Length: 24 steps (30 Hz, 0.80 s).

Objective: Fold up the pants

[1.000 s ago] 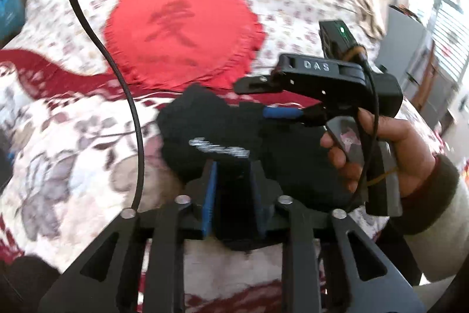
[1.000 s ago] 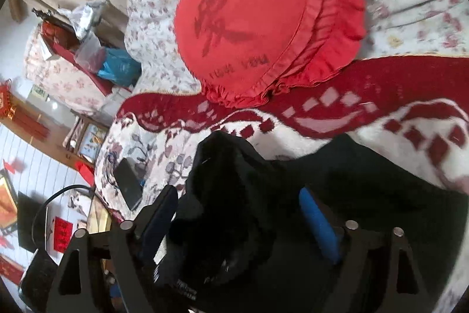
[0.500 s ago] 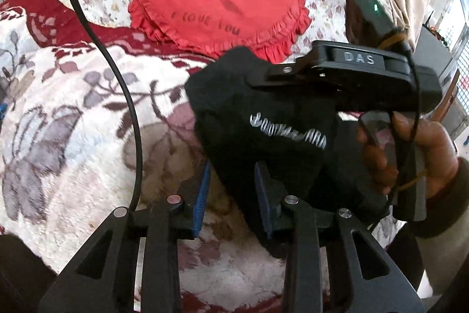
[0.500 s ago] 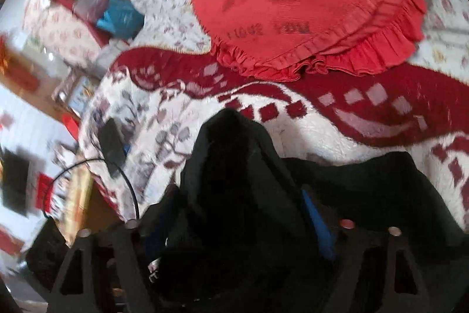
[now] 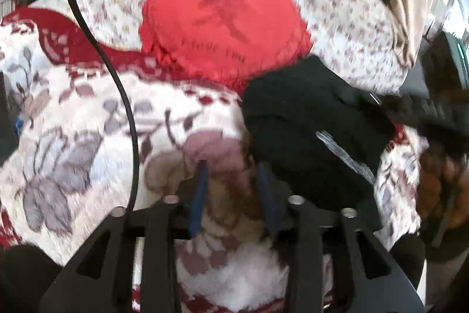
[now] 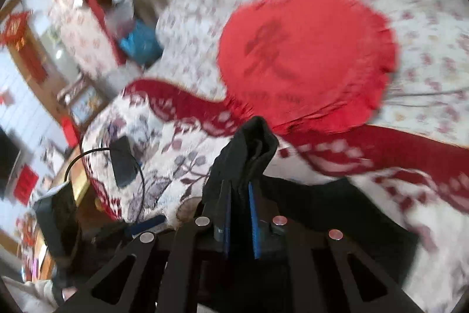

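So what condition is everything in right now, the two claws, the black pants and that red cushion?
left gripper: open, empty, over the blanket.
right gripper: shut on the pants.
pants: bunched, partly lifted.
red cushion: lying flat on the bed, untouched.

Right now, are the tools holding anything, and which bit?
The right tool pinches a bunched fold of the black pants. The left tool is open and holds nothing.
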Each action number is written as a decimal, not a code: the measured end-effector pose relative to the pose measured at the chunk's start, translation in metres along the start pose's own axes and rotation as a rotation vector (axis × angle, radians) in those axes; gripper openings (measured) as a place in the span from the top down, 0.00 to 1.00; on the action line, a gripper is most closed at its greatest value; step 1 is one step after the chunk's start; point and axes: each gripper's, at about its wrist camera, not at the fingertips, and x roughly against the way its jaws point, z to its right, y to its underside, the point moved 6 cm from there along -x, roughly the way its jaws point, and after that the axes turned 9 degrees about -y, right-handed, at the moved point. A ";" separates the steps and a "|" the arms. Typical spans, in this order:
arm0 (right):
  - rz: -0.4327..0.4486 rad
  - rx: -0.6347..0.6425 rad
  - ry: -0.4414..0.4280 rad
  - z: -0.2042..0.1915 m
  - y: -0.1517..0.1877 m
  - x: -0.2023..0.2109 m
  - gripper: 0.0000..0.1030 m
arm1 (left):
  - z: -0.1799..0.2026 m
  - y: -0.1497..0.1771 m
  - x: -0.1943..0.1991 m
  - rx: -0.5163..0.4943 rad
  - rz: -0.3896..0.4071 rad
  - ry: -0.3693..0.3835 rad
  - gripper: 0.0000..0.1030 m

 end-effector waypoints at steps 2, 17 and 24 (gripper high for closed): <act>0.050 -0.038 0.043 0.013 0.013 0.035 0.90 | 0.005 -0.004 0.003 0.004 0.013 0.019 0.53; 0.124 -0.230 0.344 0.106 0.083 0.127 0.57 | 0.083 0.003 -0.025 -0.216 -0.062 0.012 0.51; 0.023 -0.082 0.245 0.073 0.065 0.066 0.58 | 0.116 -0.001 -0.049 -0.270 -0.080 -0.016 0.48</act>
